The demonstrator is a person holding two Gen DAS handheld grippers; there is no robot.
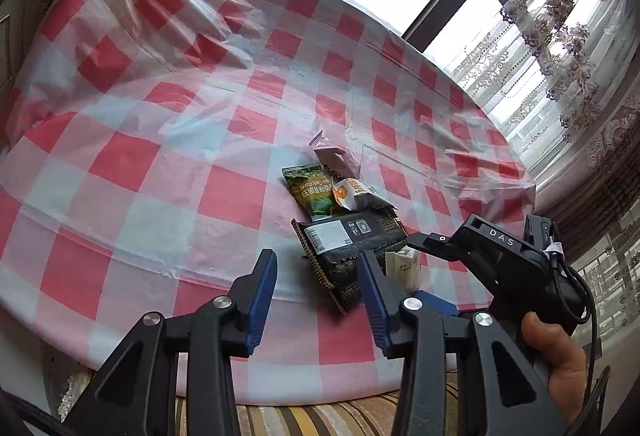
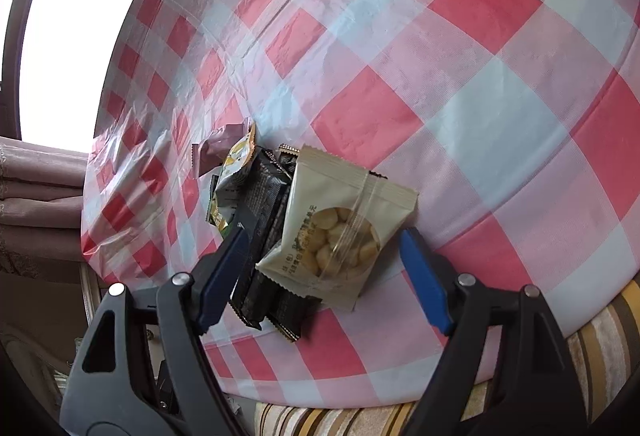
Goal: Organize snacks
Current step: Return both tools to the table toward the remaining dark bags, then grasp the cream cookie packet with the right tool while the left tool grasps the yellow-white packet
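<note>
A small heap of snack packets lies near the table's front edge. In the left wrist view it holds a green packet, an orange-and-white packet, a pink packet and a black packet. My left gripper is open just short of the black packet, nothing between its blue pads. In the right wrist view a beige nut packet lies on top of black packets. My right gripper straddles the beige packet, open, with both pads clear of it. Its body shows beside the heap.
A red-and-white checked plastic cloth covers the round table and is crumpled at the far left. Striped fabric lies below the front edge. A window and lace curtains stand behind the table. A person's hand holds the right gripper.
</note>
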